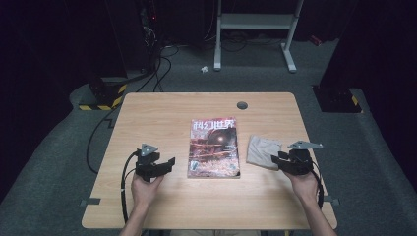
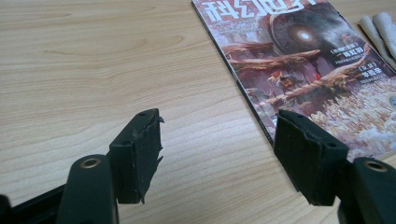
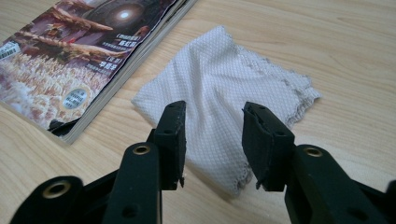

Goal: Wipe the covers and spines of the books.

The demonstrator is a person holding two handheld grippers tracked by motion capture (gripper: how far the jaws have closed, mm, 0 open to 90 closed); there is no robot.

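Two grippers beside a magazine (image 1: 213,147) on a table (image 1: 147,113).
Left gripper (image 2: 217,149) – jaws spread, empty; right gripper (image 3: 212,140) – jaws parted over a cloth (image 3: 224,88).

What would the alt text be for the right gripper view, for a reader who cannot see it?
Two black jaws of the right claw stand apart just above a folded white cloth lying on a light wooden table, with nothing gripped. To the cloth's left lies a magazine with a colourful illustrated cover.

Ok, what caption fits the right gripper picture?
Right gripper, jaws open, above a folded white cloth beside a magazine.
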